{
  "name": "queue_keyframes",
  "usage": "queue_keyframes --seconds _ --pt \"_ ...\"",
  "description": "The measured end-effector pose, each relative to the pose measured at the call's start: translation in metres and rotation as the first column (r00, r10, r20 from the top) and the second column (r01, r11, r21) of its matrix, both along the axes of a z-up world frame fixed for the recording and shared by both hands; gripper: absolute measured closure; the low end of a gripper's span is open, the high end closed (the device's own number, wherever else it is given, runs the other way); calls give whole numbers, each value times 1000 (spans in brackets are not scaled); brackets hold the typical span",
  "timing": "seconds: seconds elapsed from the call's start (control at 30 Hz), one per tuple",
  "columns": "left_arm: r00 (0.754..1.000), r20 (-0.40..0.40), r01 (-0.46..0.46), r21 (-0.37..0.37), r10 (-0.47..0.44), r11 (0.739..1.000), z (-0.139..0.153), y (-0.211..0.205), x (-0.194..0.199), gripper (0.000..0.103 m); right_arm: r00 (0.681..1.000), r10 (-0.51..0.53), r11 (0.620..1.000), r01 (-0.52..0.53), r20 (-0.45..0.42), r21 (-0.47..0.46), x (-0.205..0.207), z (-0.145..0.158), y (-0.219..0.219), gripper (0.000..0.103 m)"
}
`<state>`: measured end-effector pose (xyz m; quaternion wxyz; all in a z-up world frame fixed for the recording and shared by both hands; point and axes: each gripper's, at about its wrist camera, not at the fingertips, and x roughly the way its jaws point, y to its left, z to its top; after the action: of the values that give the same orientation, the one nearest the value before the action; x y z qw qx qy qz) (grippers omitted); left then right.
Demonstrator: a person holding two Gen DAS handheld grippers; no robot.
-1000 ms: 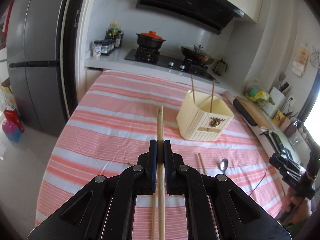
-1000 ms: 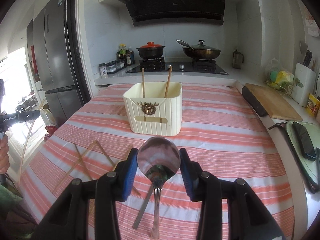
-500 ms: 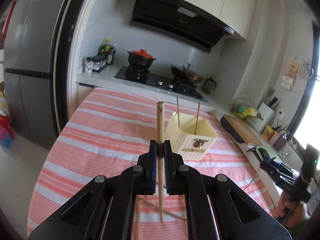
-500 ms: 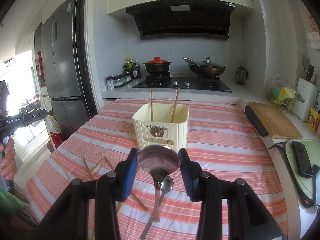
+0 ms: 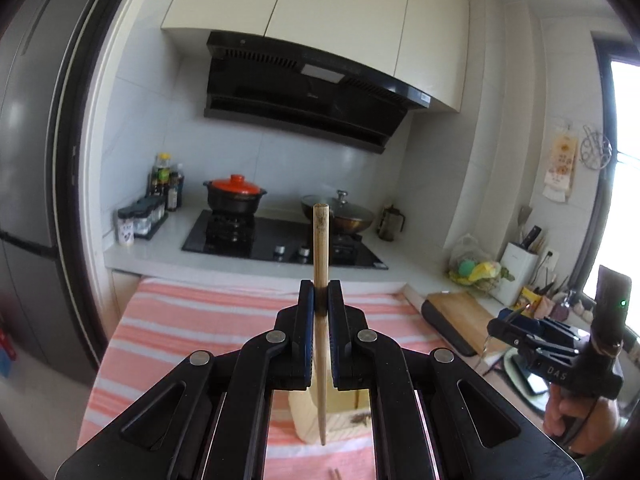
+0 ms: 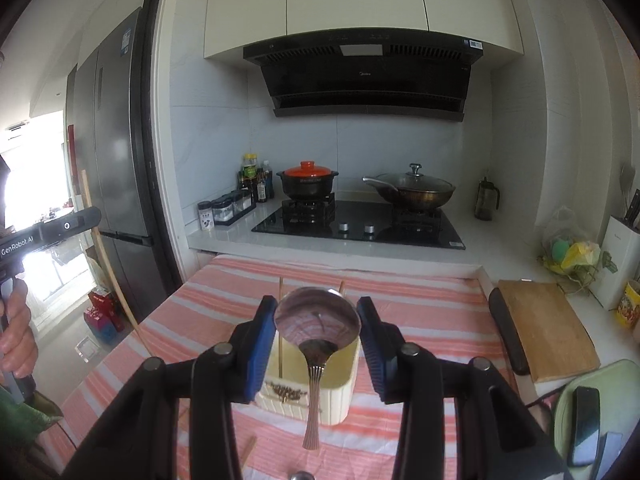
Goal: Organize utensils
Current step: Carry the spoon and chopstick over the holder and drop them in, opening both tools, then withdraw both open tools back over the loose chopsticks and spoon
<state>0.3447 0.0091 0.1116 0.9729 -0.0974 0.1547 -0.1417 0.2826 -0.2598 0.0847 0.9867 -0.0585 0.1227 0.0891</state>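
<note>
Black plastic left gripper (image 5: 319,300), two silver round screws on each of its linkage arms, dark-blue ribbed pads (image 5: 307,332). The right gripper (image 6: 318,322) matches it, brighter blue pads (image 6: 258,350) (a green sleeve (image 6: 18,420) at the frame's edge).

Wood, shiny metal, soft cloth and plastic

The chopstick (image 5: 320,280) is pale, matt wood. The spoon (image 6: 318,320) is smooth, shiny metal. The holder (image 6: 340,384) is cream plastic with ridges. Striped cloth covers the tabletop (image 6: 420,312). The hand-held gripper (image 6: 317,320) is black plastic with blue ribbed pads (image 6: 260,344).
</note>
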Motion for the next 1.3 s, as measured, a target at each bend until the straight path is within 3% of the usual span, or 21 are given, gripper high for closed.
queue_keyframes --seconds 0.13,0.23,0.4,0.57,0.73,0.8,0.87,0.97,1.07,1.13,1.23,1.3 --pt "999 14 -39 17 39 999 -3 -26 48 98 999 2 999 -4 53 35 40 20 2 62" --pt "998 -30 -46 41 47 998 -25 -46 81 98 999 2 1000 -3 40 29 74 14 5 62" --pt "985 -165 -32 82 45 996 -75 -71 127 98 997 -17 1000 17 -76 2 129 -23 5 62" --pt "957 -285 -17 103 46 994 -118 -80 147 98 973 -47 998 53 -224 23 164 -63 -8 62" --pt "938 -343 1 132 45 991 -139 -87 157 98 949 -64 996 78 -309 33 184 -83 -16 61" --pt "929 -364 -4 156 61 988 -141 -88 159 92 936 -73 995 89 -343 32 190 -85 -16 60" --pt "925 -374 -2 189 74 982 -139 -84 151 56 936 -78 994 102 -343 51 188 -79 -18 55" --pt "939 -333 6 249 80 968 -127 -63 113 34 951 -55 989 93 -305 113 163 -57 -23 55" --pt "936 -348 68 317 49 946 -122 -36 59 23 967 -27 995 52 -255 90 114 -36 -21 54" --pt "926 -377 111 356 33 928 -125 -19 19 16 975 -14 999 23 -221 37 75 -32 -20 47" --pt "907 -420 157 375 16 914 -142 2 -44 10 979 -12 999 3 -204 -46 19 -48 -19 47" --pt "895 -446 161 362 18 918 -162 12 -80 9 979 -34 996 16 -199 -90 -16 -73 -19 47"
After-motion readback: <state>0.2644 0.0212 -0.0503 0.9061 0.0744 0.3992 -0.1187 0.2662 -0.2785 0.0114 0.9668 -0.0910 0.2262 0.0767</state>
